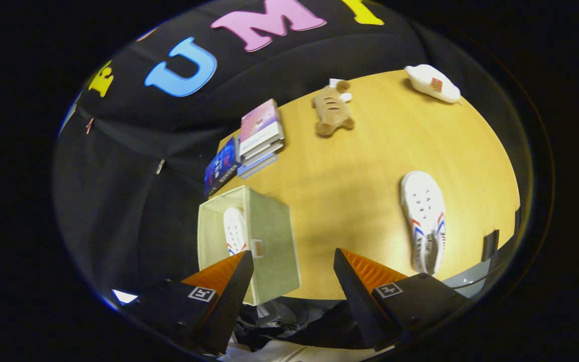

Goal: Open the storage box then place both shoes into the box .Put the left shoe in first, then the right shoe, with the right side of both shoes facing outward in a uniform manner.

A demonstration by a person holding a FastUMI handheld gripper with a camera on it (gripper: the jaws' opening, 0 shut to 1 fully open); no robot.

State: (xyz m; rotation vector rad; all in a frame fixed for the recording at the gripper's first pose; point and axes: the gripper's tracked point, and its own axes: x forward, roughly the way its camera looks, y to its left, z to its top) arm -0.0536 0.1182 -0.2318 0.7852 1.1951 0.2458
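Observation:
A pale green fabric storage box (269, 236) stands open on the wooden table (350, 191), just ahead of my left finger. One white shoe (234, 230) with red and blue stripes lies inside it. The other white shoe (424, 218) lies on the table to the right, just beyond my right finger, sole side down. My gripper (293, 264) hangs above the table's near edge, open, with nothing between its fingers.
A stack of books (260, 137) and a dark blue book (220, 168) sit behind the box. A brown plush toy (333, 109) lies further back, and a white packet (432, 84) rests at the table's far right.

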